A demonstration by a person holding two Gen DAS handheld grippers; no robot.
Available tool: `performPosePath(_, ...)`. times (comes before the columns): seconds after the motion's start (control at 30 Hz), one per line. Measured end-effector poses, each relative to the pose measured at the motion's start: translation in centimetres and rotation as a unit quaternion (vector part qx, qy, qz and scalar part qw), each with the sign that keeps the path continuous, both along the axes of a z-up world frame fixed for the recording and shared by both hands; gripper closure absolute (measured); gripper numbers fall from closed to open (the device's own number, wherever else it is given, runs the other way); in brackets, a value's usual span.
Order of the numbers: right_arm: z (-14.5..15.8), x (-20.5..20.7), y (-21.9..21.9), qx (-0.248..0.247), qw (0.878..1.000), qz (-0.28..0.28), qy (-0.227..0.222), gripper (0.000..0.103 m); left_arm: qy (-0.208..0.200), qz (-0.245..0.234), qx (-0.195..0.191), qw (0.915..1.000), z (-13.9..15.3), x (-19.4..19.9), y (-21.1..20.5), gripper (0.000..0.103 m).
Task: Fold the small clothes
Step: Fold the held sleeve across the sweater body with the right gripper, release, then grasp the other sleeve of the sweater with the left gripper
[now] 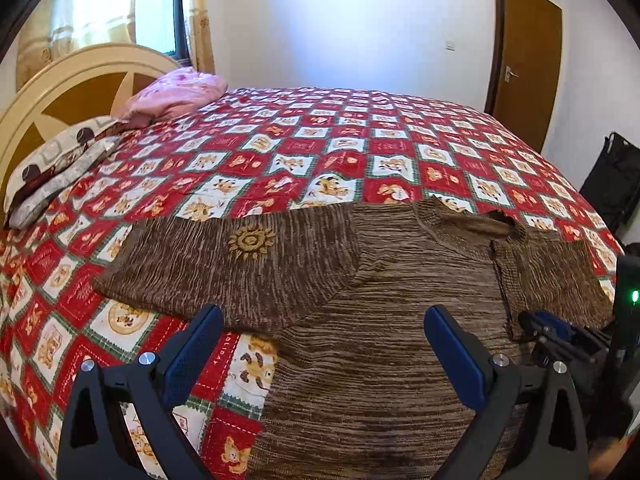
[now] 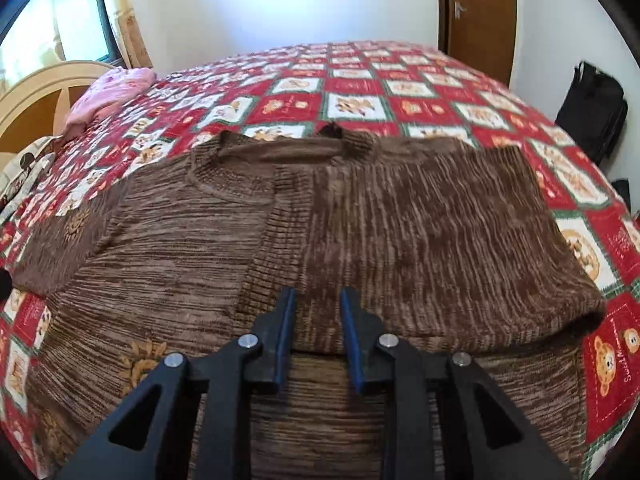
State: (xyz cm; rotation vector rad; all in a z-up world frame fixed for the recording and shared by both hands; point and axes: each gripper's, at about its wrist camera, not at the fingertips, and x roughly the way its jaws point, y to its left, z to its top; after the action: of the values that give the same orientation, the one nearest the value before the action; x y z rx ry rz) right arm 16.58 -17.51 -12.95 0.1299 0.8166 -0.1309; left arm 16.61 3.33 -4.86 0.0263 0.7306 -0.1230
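Right wrist view: my right gripper point(image 2: 318, 312) stands slightly parted, empty, over the soft, floppy brown knitted sweater point(image 2: 400, 220); left gripper point(image 1: 324, 344) gapes wide. I'd pinch the left sleeve point(image 1: 224, 268) at nine o'clock.

- My left tool point(image 1: 324, 344) hangs over the brown knit sweater point(image 1: 360, 320), blue pads point(image 1: 192, 344) spread wide with nothing between them.
- The sweater lies flat on the bed's red patchwork quilt point(image 1: 320, 140), collar point(image 1: 468, 224) toward the far side.
- Its left sleeve point(image 1: 224, 264) stretches out sideways, a sun motif point(image 1: 250, 242) on it.
- On the right, the other sleeve point(image 1: 548, 276) looks folded in over the body.
- I see the right tool point(image 1: 560, 336) at the frame's right edge, near that sleeve; I can't read its jaws from here.
- Pillows point(image 1: 60, 164) and a pink bundle point(image 1: 176, 94) sit by the headboard point(image 1: 76, 92).
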Motion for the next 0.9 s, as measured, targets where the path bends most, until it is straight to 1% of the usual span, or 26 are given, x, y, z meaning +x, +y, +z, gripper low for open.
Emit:
performPosePath(0.07, 0.0, -0.1, 0.4, -0.018, 1.000, 0.003, -0.003, 0.074, 0.010, 0.003, -0.007, 0.9999, -0.4, 0.3, 0.5, 0.002)
performPosePath(0.17, -0.2, 0.0, -0.1, -0.010, 1.000, 0.002, -0.007, 0.074, 0.014, 0.022, -0.002, 0.9997, -0.8, 0.6, 1.8, 0.002)
performPosePath(0.27, -0.3, -0.3, -0.4, -0.002, 1.000, 0.002, -0.016, 0.074, 0.014, 0.065, -0.010, 0.9977, -0.7, 1.2, 4.8, 0.002)
performPosePath(0.3, -0.1, -0.6, -0.3, 0.003, 1.000, 0.004, -0.026, 0.072, 0.012, 0.078, -0.011, 0.9968, -0.7, 1.3, 5.8, 0.002)
performPosePath(0.33, 0.2, -1.4, -0.4, 0.017, 0.999, 0.013, -0.048, 0.072, 0.009, 0.098, -0.011, 0.9951, -0.6, 1.4, 7.0, 0.002)
performPosePath(0.37, 0.4, -1.7, -0.2, 0.022, 0.998, 0.020, -0.061, 0.072, 0.006, 0.118, -0.012, 0.9930, -0.5, 1.6, 8.3, 0.002)
performPosePath(0.4, 0.8, -2.0, 0.1, 0.021, 0.997, 0.027, -0.074, 0.068, 0.005, 0.142, -0.018, 0.9897, -0.4, 1.8, 10.0, 0.002)
performPosePath(0.43, 1.0, -2.2, 0.3, 0.016, 0.996, 0.028, -0.081, 0.056, 0.006, 0.158, -0.024, 0.9870, -0.4, 2.0, 11.2, 0.002)
performPosePath(0.47, 1.1, -2.3, 0.6, 0.006, 0.996, 0.027, -0.084, 0.047, 0.010, 0.176, -0.033, 0.9838, -0.4, 2.3, 12.5, 0.002)
performPosePath(0.5, 1.1, -2.1, 0.9, 0.001, 0.996, 0.029, -0.082, 0.033, 0.018, 0.199, -0.050, 0.9786, -0.6, 2.7, 14.1, 0.002)
performPosePath(0.57, 0.9, -1.7, 1.3, -0.005, 0.997, 0.036, -0.072, 0.032, 0.030, 0.225, -0.081, 0.9706, -1.0, 3.3, 16.2, 0.002)
performPosePath(0.6, 0.7, -1.5, 1.4, -0.008, 0.997, 0.037, -0.067, 0.032, 0.033, 0.239, -0.102, 0.9650, -1.4, 3.7, 17.4, 0.002)
performPosePath(0.67, 0.4, -1.3, 1.5, -0.011, 0.998, 0.036, -0.058, 0.032, 0.044, 0.262, -0.124, 0.9562, -2.1, 4.1, 19.0, 0.002)
performPosePath(0.7, 0.3, -1.2, 1.3, -0.009, 0.998, 0.036, -0.054, 0.032, 0.053, 0.278, -0.140, 0.9488, -2.7, 4.5, 19.9, 0.002)
performPosePath(0.77, 0.1, -1.0, 1.1, -0.003, 0.998, 0.034, -0.047, 0.032, 0.057, 0.305, -0.175, 0.9343, -3.5, 4.7, 21.7, 0.002)
performPosePath(0.8, 0.0, -0.9, 0.9, 0.001, 0.999, 0.031, -0.044, 0.032, 0.054, 0.321, -0.196, 0.9249, -3.8, 4.7, 22.7, 0.002)
performPosePath(0.83, -0.1, -1.0, 0.8, 0.004, 0.999, 0.030, -0.042, 0.032, 0.046, 0.332, -0.225, 0.9148, -4.3, 4.6, 23.7, 0.002)
performPosePath(0.87, -0.2, -0.9, 0.6, 0.007, 0.999, 0.028, -0.040, 0.032, 0.044, 0.334, -0.245, 0.9092, -4.6, 4.7, 24.2, 0.002)
performPosePath(0.9, -0.3, -0.9, 0.5, 0.009, 0.999, 0.027, -0.039, 0.032, 0.049, 0.332, -0.270, 0.9022, -5.2, 4.8, 24.6, 0.002)
